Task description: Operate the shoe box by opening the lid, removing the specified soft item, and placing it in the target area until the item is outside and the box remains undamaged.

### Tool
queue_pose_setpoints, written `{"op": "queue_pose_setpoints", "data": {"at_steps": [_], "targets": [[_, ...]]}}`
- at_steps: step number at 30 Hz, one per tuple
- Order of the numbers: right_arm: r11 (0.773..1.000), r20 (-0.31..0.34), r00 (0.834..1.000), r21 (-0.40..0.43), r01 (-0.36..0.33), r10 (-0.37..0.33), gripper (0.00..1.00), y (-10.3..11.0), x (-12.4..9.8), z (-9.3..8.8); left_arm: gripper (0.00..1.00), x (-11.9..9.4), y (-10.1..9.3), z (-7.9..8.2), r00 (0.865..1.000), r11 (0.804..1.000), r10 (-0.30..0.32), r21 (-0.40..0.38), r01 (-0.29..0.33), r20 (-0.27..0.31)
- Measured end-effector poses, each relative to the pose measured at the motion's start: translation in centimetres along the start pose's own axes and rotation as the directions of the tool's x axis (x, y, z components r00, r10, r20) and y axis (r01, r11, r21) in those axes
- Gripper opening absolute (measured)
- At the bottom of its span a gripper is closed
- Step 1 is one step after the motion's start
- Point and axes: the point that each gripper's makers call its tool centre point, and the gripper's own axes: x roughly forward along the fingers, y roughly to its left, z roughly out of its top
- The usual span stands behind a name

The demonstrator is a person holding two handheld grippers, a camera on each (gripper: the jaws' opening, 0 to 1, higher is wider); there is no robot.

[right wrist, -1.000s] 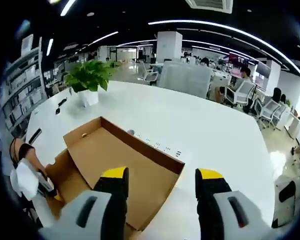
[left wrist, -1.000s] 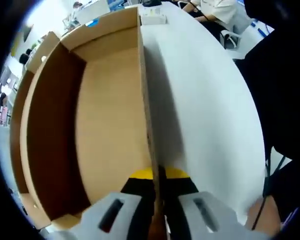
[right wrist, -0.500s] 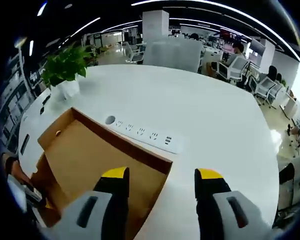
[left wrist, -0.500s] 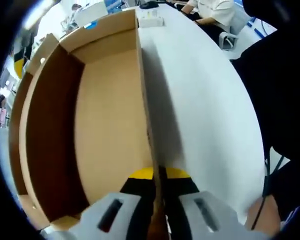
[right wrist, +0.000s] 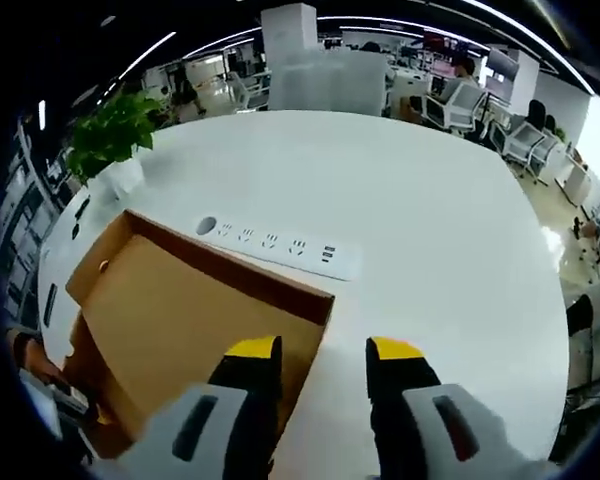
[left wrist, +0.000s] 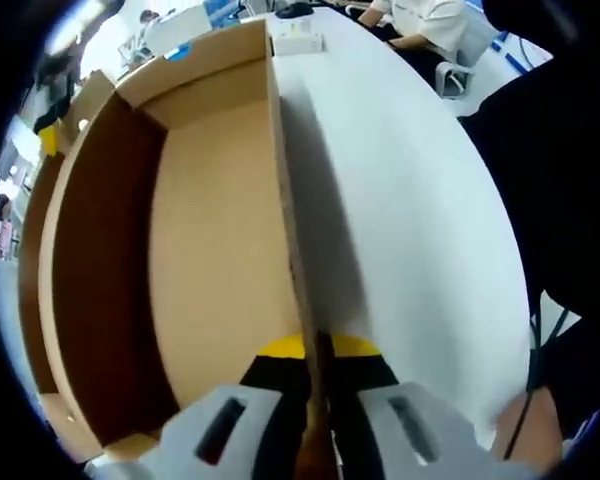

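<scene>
White desk (right wrist: 430, 200) carries everything, round-edged, in an open office with chairs and ceiling lights behind. In the left gripper view the left claw (left wrist: 316, 345) is clamped on the upright cardboard wall of the box (left wrist: 210, 250), its yellow-tipped jaws pressed to either side of the thin edge. From there the wall runs straight away toward the far desk edge, with the bare tan floor of the box on one side and white desk on the other; no soft item can be made out inside. A small white block (left wrist: 296, 42) lies just past the box's far corner. In the right gripper view the right claw (right wrist: 320, 350) hangs above the box's near corner, jaws apart, holding nothing. Beyond the box's far wall lies a power strip (right wrist: 275, 243), just beside it. A potted plant (right wrist: 105, 140) stands near the desk's far edge.
</scene>
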Motion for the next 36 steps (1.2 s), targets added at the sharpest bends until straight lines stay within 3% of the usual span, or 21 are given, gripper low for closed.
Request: {"op": "queue_pose_setpoints", "data": {"at_steps": [2, 4, 9, 14, 16, 17, 30, 34, 36], "targets": [[1.000, -0.008, 1.000, -0.019, 0.005, -0.005, 0.21, 0.1, 0.0, -0.1, 0.04, 0.0, 0.0, 0.0, 1.000, 1.000, 0.001, -0.001, -0.001, 0.000], [0.998, -0.065, 0.997, -0.049, 0.037, -0.041, 0.21, -0.2, 0.3, -0.8, 0.04, 0.0, 0.1, 0.0, 1.000, 1.000, 0.003, 0.009, -0.003, -0.003], [0.998, -0.098, 0.994, -0.023, 0.053, -0.055, 0.18, -0.1, 0.6, -0.9, 0.04, 0.0, 0.2, 0.1, 1.000, 1.000, 0.002, 0.015, -0.002, 0.001], [0.998, -0.137, 0.989, -0.021, 0.053, -0.055, 0.06, 0.7, 0.9, -1.2, 0.04, 0.0, 0.2, 0.2, 1.000, 1.000, 0.004, 0.017, -0.004, 0.000], [0.995, -0.159, 0.983, -0.052, 0.085, -0.092, 0.06, 0.3, 0.7, -1.3, 0.04, 0.0, 0.3, 0.2, 1.000, 1.000, 0.003, 0.013, -0.003, 0.002], [0.996, -0.156, 0.984, -0.049, 0.079, -0.086, 0.06, 1.1, 0.5, -1.7, 0.04, 0.0, 0.3, 0.2, 1.000, 1.000, 0.002, 0.011, -0.002, 0.004], [0.992, -0.137, 0.983, -0.060, 0.113, -0.120, 0.05, 1.1, -0.3, -1.9, 0.04, 0.1, 0.3, 0.2, 1.000, 1.000, 0.003, 0.008, -0.003, 0.003], [0.990, -0.087, 0.987, -0.047, 0.134, -0.138, 0.04, 2.1, -1.2, -2.4, 0.04, 0.1, 0.3, 0.2, 1.000, 1.000, 0.005, 0.005, -0.006, 0.004], [0.988, -0.040, 0.989, -0.067, 0.140, -0.143, 0.04, 1.8, -1.2, -1.3, 0.04, 0.1, 0.3, 0.3, 1.000, 1.000, 0.011, 0.002, -0.011, 0.003]]}}
